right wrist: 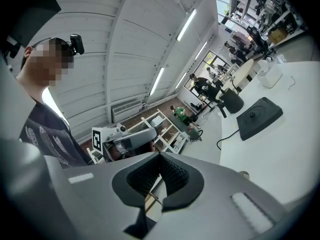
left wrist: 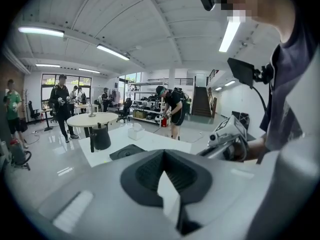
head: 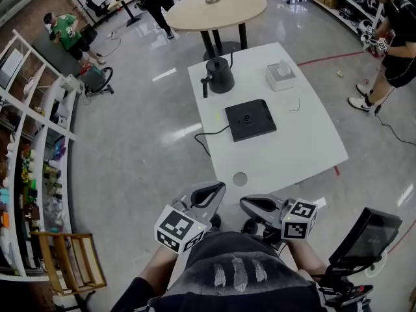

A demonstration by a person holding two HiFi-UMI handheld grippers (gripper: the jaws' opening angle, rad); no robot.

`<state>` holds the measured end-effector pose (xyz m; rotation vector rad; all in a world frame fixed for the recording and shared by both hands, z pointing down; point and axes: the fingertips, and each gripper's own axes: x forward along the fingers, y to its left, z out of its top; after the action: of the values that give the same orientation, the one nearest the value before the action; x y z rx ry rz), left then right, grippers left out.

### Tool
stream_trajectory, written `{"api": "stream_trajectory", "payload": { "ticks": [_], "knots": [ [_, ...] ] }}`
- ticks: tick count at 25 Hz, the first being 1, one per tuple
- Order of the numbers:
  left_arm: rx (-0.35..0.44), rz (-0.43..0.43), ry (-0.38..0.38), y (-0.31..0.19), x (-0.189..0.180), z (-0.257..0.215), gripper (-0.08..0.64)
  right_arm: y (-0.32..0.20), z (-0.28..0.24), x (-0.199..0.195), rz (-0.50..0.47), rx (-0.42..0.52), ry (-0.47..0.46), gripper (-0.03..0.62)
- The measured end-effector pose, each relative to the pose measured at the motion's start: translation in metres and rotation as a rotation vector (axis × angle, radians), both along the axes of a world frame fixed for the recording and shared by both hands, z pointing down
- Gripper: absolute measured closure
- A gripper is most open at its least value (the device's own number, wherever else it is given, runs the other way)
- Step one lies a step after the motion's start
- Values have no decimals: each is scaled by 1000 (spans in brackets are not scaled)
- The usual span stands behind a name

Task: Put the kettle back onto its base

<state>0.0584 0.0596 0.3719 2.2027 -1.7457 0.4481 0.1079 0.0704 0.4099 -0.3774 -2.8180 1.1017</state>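
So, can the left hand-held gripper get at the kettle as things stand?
Probably not yet. The left hand-held gripper is shut and held at the near end of the table, while the kettle stands at its far end, beyond the base. Nothing blocks the way.

White rectangular tabletop on a glossy grey floor, white tissue box near its far edge, round wooden table beyond, white shelving at left, person in green behind it, person in black at right
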Motion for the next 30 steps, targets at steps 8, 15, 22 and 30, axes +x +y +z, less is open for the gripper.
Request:
{"api": "stream_trajectory", "payload": {
  "ticks": [8, 15, 22, 30],
  "knots": [
    [10, 65, -18, -30, -10, 9, 558, -17, 14, 3, 80, -5, 29, 591],
    [26, 154, 58, -54, -41, 15, 558, -38, 24, -22, 203, -19, 86, 592],
    [53, 216, 152, -78, -115, 11, 558, -48, 9, -102, 252, 3, 140, 591],
    [72, 170, 51, -113, -228, 31, 558, -46, 15, -177, 265, 16, 253, 591]
  ]
}}
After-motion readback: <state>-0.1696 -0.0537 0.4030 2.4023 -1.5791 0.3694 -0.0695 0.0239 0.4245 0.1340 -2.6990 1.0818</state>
